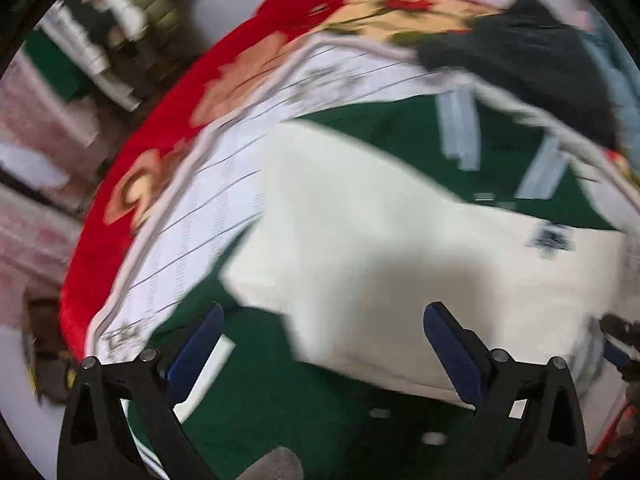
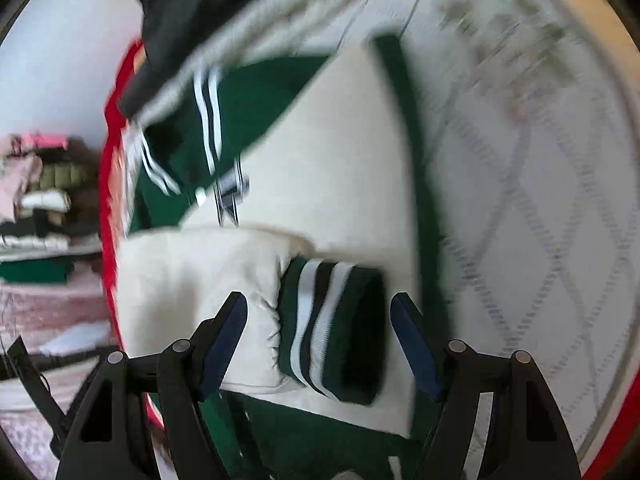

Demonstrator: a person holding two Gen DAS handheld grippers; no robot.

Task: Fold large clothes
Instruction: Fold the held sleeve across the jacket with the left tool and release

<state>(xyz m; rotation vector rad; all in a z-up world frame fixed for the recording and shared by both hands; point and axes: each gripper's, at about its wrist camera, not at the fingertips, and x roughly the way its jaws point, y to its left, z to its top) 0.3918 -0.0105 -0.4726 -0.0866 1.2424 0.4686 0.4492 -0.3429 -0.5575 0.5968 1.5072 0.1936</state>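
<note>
A green and cream jacket (image 1: 360, 216) lies spread on a white quilted pad on the bed. Its cream sleeves are folded across the green body. My left gripper (image 1: 324, 340) is open and empty, just above the cream sleeve and green hem. In the right wrist view the jacket (image 2: 320, 152) shows a cream sleeve ending in a green cuff with white stripes (image 2: 332, 320). My right gripper (image 2: 320, 336) is open, its fingers on either side of that cuff without closing on it. Both views are motion-blurred.
A dark garment (image 1: 520, 52) lies at the far end of the pad, also in the right wrist view (image 2: 180, 8). A red floral blanket (image 1: 168, 120) lies under the pad (image 2: 520, 200). Stacked folded clothes (image 2: 40, 208) sit beside the bed.
</note>
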